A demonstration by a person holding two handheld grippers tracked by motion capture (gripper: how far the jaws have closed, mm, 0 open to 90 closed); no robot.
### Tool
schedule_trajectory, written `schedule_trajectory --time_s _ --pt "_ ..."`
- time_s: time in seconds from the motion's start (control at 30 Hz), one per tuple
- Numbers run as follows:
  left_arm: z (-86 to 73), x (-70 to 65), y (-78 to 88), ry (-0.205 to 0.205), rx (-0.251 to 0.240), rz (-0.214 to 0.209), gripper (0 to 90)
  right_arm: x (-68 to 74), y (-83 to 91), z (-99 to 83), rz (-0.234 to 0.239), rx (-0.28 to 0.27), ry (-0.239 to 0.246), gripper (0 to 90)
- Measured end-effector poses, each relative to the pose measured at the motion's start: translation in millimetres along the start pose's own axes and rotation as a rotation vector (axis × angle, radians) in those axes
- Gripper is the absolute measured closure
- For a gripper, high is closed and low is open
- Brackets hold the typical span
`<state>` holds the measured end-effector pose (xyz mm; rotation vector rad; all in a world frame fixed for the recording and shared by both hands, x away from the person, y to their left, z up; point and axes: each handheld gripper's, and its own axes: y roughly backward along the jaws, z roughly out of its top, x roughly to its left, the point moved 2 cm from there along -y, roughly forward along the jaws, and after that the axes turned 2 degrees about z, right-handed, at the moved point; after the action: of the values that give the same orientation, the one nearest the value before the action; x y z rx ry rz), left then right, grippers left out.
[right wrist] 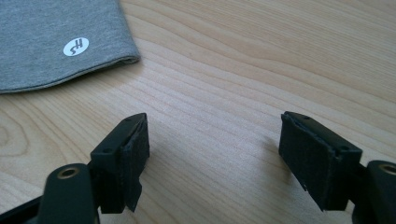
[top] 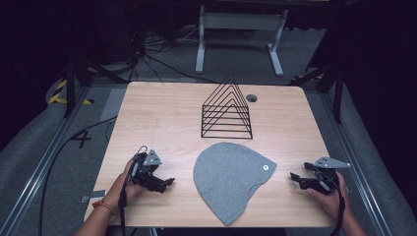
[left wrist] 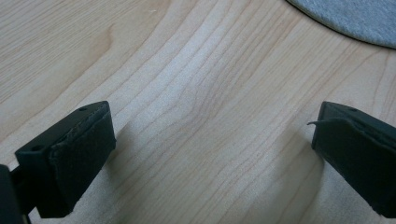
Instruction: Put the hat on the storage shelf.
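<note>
A grey beanie [top: 230, 178] with a small white logo lies flat on the wooden table [top: 162, 118], near its front edge. My left gripper [top: 168, 182] rests low over the table left of the hat, open, with bare wood between its jaws [left wrist: 210, 140]. A corner of the beanie [left wrist: 355, 18] shows at the top right of the left gripper view. My right gripper [top: 294, 177] hovers right of the hat, open and holding nothing [right wrist: 215, 154]. The beanie's hem and logo [right wrist: 70, 42] lie ahead and to the left in the right gripper view.
A black wire rack [top: 227, 110] of triangular dividers stands behind the beanie at mid-table. A round cable hole [top: 251, 98] sits beside it at the back. Cables and a metal stand lie on the floor beyond the table.
</note>
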<state>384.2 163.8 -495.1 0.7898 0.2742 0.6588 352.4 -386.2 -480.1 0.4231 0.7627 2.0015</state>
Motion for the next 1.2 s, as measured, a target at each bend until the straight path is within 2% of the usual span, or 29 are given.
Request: schedule_trajectory --time_s 0.3,0.33,0.4,0.43,0.47,0.5,0.57,0.7,0.87,0.97,1.1,1.17,1.2 --pt "-1.4 -3.8 1.5 0.014 -0.006 0.020 0.7 -0.1 -0.4 1.4 0.007 0.007 -0.003 25.8" --pt "-1.3 -5.4 3.4 0.020 0.004 0.017 2.0 -0.8 -0.7 1.8 0.006 0.010 0.005 27.0" --pt "-1.7 -7.5 5.4 0.031 -0.008 0.024 8.7 -0.4 -0.3 3.5 0.015 0.010 0.014 36.6" --pt "-0.8 -9.4 6.2 0.037 -0.018 0.021 15.8 0.0 -0.4 6.5 0.022 0.008 0.017 39.6" --pt "-0.8 -9.4 6.2 0.037 -0.018 0.021 16.9 0.0 -0.4 6.5 0.022 0.008 0.017 39.6" --pt "0.4 -10.8 6.8 0.021 -0.015 0.005 16.9 0.6 -0.3 9.0 0.032 -0.004 0.020 44.0" --pt "3.3 -16.4 9.3 -0.022 -0.049 -0.064 19.2 4.0 0.7 16.9 0.048 -0.027 0.048 49.9" --pt "18.0 -34.8 9.6 -0.057 -0.087 -0.081 21.8 17.3 -4.3 35.1 0.079 -0.030 0.128 64.0" --pt "44.0 -72.2 -0.6 -0.139 -0.122 -0.150 24.2 44.9 -17.4 56.7 0.133 0.008 0.256 74.7" --pt "58.9 -97.1 -14.2 -0.201 -0.116 -0.193 25.2 56.0 -31.3 64.2 0.163 0.045 0.297 78.6" --pt "68.6 -122.6 -31.0 -0.297 -0.069 -0.224 26.9 64.6 -49.3 73.1 0.168 0.071 0.332 80.7" --pt "70.6 -133.5 -38.9 -0.329 -0.051 -0.219 26.8 67.8 -56.5 76.1 0.179 0.080 0.338 81.5" --pt "70.7 -137.8 -44.1 -0.346 -0.023 -0.217 26.8 69.4 -59.4 76.6 0.177 0.088 0.348 81.5"
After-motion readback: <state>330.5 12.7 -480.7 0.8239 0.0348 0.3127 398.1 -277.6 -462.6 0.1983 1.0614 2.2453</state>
